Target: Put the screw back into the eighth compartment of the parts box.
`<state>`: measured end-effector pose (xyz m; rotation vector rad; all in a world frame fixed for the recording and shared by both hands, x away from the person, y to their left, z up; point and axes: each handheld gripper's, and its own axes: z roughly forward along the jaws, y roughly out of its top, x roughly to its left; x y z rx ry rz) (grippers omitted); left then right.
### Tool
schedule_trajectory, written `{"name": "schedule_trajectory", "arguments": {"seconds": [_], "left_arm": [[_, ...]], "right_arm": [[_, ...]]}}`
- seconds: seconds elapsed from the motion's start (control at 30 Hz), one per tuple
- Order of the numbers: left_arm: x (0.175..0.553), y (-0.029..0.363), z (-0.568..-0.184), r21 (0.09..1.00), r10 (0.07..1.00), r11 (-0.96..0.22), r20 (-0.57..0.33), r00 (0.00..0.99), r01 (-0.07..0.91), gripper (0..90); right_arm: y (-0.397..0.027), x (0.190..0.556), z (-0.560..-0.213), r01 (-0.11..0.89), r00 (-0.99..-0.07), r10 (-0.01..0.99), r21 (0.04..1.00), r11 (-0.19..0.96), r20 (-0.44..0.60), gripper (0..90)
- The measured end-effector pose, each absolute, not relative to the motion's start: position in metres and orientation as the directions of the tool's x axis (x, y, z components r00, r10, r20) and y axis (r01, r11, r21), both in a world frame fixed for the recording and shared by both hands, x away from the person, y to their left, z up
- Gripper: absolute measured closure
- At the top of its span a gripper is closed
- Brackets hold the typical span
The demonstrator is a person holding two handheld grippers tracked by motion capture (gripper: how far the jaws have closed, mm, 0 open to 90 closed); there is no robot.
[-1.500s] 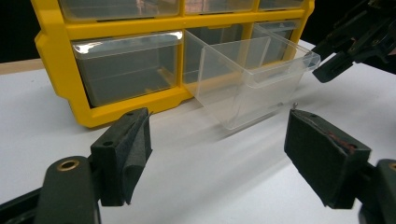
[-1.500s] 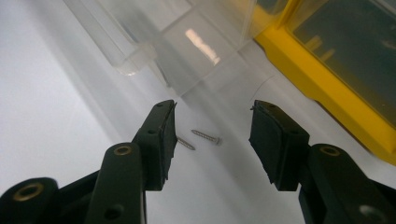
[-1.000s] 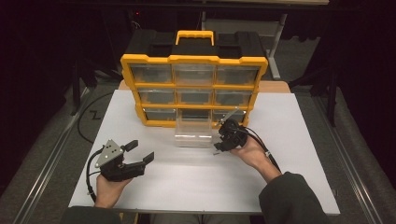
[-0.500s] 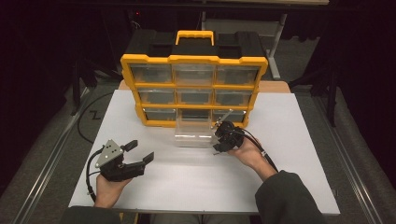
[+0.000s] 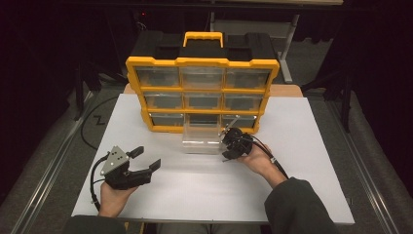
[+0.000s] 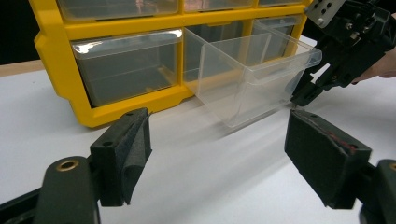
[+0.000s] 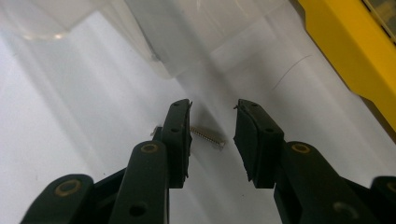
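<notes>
Clear drawer (image 5: 202, 139), one screw (image 7: 207, 137), nine compartments

A white tabletop (image 5: 311, 161) fills the lower middle of the high view, with a strip of wooden edge (image 5: 287, 90) showing at its far side. Grey floor (image 5: 336, 122) lies to the left and right. Darkness fills the upper corners, and a grey table leg (image 5: 290, 48) stands at upper right.
</notes>
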<state>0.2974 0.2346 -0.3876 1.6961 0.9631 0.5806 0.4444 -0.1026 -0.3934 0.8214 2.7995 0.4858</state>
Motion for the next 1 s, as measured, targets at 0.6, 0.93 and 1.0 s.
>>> {"name": "schedule_trajectory", "arguments": {"seconds": [0.6, 0.93, 1.0], "left_arm": [[0.2981, 0.2347, -0.388, 0.938, 0.826, -0.12, -0.086, 0.556, 0.324, 23.2], [0.2982, 0.2347, -0.3881, 0.938, 0.826, -0.12, -0.086, 0.557, 0.324, 23.2], [0.2982, 0.2347, -0.3881, 0.938, 0.827, -0.12, -0.086, 0.556, 0.324, 23.2]], "right_arm": [[-0.102, 0.4475, -0.3972, 0.499, -0.831, 0.551, 0.333, 0.8, -0.076, 68.8], [-0.1006, 0.4491, -0.3993, 0.495, -0.835, 0.544, 0.323, 0.807, -0.078, 71.1], [-0.0996, 0.4491, -0.3988, 0.502, -0.832, 0.55, 0.322, 0.803, -0.074, 71.1]]}}
